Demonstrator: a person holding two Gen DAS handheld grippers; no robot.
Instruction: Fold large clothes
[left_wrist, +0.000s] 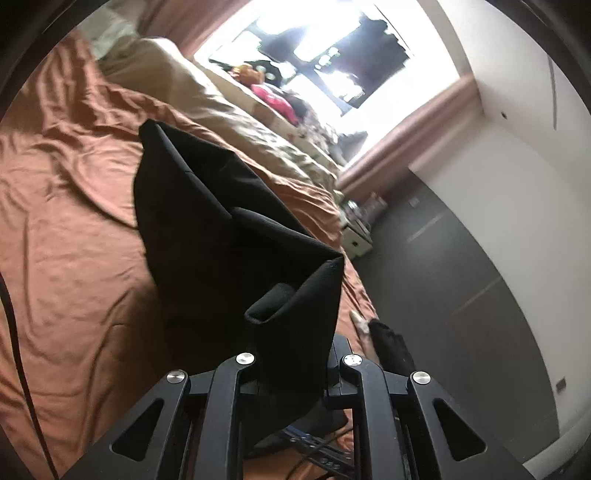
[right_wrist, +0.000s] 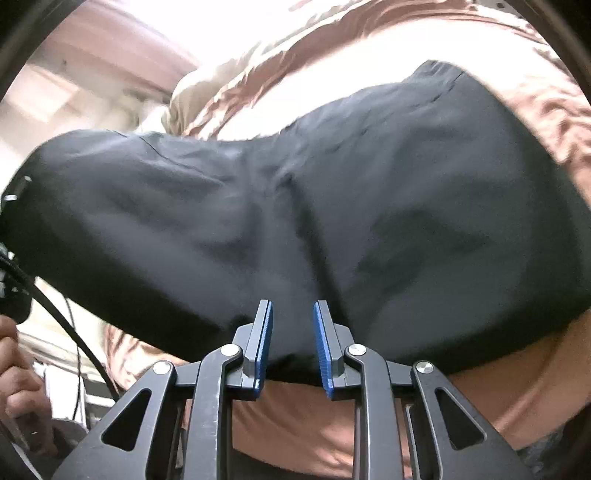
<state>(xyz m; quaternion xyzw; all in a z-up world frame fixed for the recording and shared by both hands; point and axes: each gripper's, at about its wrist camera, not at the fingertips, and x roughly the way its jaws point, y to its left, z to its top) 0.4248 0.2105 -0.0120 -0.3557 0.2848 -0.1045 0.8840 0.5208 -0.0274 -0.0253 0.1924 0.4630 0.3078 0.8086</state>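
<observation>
garment (left_wrist: 207, 229): plain black | bedsheet (left_wrist: 66, 236): rust orange | pads (right_wrist: 264, 343): blue

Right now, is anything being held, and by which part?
Both grippers, left gripper and right gripper, pinch the black garment at bunched folds along its edge.

Rust-sheeted bed (left_wrist: 74, 206), bright window (left_wrist: 314, 48) (overexposed), grey floor (left_wrist: 443, 266)

My left gripper (left_wrist: 291, 365) is black with round silver screws on its arms. My right gripper (right_wrist: 291, 347) is black too, with bumpy blue pads (right_wrist: 264, 343) and triangle holes. A black cable (right_wrist: 59, 317) runs beside my hand (right_wrist: 18, 384).
</observation>
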